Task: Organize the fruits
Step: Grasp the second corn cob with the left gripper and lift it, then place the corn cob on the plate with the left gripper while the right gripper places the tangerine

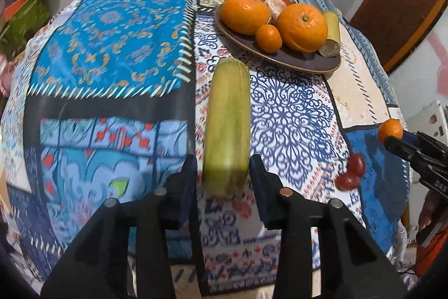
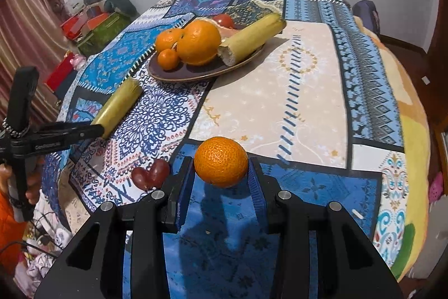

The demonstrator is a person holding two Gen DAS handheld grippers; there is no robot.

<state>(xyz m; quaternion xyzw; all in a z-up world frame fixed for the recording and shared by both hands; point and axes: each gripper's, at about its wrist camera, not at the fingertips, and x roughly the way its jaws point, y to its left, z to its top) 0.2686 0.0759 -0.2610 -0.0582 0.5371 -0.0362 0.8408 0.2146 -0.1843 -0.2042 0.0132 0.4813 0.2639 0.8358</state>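
Presently, the left gripper point(image 1: 225, 173) is clamping its fingers on the near end of a long yellow-green banana piece point(image 1: 226, 125), long axis pointing toward the dark oval plate point(image 1: 308, 63); the right gripper point(image 2: 221, 175) is gripping a small round orange mandarin point(image 2: 221, 161) above the tabletop point(image 2: 280, 102).

The left gripper point(image 1: 225, 173) points steeply down, its two black fingers point(image 1: 186, 181) clamped on the near end of a green banana piece point(image 1: 227, 125), which juts out beyond the tips. The right gripper point(image 2: 221, 173) also tilts down, jaws closed on a small orange point(image 2: 221, 161) held at the fingertips. Seen from the right wrist, a hand point(image 2: 30, 187) grips the left gripper's handle, to the left of the orange.
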